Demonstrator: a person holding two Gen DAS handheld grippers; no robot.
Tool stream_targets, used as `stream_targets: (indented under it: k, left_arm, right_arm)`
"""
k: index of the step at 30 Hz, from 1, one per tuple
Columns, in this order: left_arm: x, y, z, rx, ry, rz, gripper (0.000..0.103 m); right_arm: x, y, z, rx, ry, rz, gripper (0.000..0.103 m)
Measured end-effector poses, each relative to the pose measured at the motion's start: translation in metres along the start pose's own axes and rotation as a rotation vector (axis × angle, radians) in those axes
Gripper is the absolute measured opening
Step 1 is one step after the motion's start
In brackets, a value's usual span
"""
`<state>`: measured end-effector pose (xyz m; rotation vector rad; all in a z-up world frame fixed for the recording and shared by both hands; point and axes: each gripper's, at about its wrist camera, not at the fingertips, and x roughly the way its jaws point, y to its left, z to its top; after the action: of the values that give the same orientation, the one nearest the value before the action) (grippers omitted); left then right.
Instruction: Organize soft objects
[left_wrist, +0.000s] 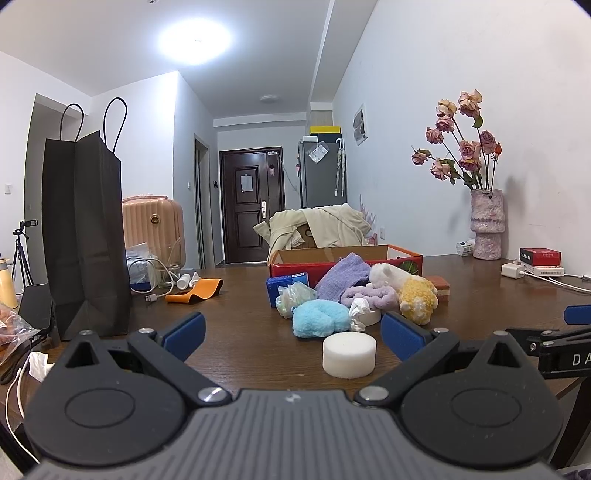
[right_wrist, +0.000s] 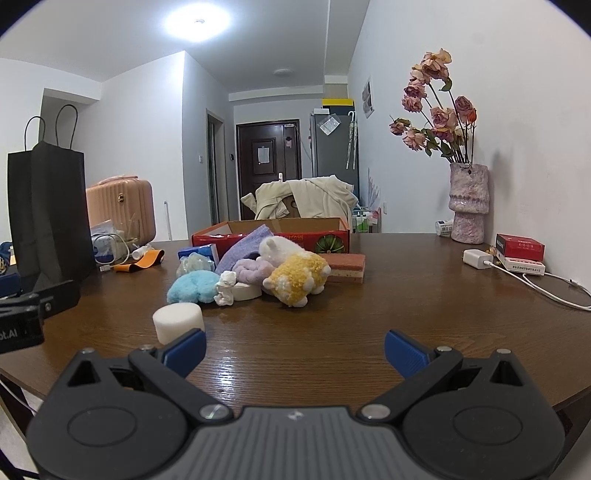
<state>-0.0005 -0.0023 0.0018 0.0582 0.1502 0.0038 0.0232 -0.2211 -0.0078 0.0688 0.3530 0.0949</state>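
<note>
Both grippers hover low over the near edge of the brown wooden desk (right_wrist: 332, 314), side by side. The left gripper (left_wrist: 291, 332) has its blue-padded fingers spread wide with nothing between them, and the right gripper (right_wrist: 295, 350) is spread the same way, also empty.

The soft things lie in a loose heap toward the middle of the desk. A white foam cylinder (left_wrist: 349, 354) stands nearest, apart from the heap and just ahead of the left gripper. Behind it sits a fluffy blue plush (left_wrist: 319, 318), touching a crumpled white piece (right_wrist: 225, 288) and a flat white disc (right_wrist: 245, 291). A yellow-and-white plush (right_wrist: 299, 278) lies at the heap's right side, against a white plush (right_wrist: 280, 249) and a lilac scrunchie (right_wrist: 249, 269), with a purple knitted cloth (left_wrist: 343, 275) leaning on the open red cardboard box (right_wrist: 332, 236) behind. A red-and-cream sponge block (right_wrist: 345, 267) rests right of the yellow plush.

A tall black paper bag (left_wrist: 85, 236) stands near the desk's left edge, and a pink vase (right_wrist: 469, 203) of dried roses at the far right corner.
</note>
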Motion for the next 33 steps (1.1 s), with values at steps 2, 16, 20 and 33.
stream_targets:
  k: [2, 16, 20, 33]
  left_arm:
    - [0.0, 0.0, 0.0, 0.0, 0.001, -0.001, 0.103]
    - [0.0, -0.001, 0.0, -0.001, 0.005, -0.002, 0.103]
    - [0.002, -0.001, -0.001, 0.001, 0.005, -0.007, 0.103]
    - [0.073, 0.006, 0.009, -0.003, 0.075, -0.076, 0.103]
  right_arm:
    - [0.0, 0.0, 0.0, 0.001, 0.0, -0.001, 0.103]
    - [0.004, 0.001, 0.0, -0.004, 0.015, -0.012, 0.103]
    - [0.005, 0.001, 0.001, -0.011, 0.005, -0.003, 0.103]
    - [0.069, -0.005, 0.024, 0.023, -0.051, 0.127, 0.103]
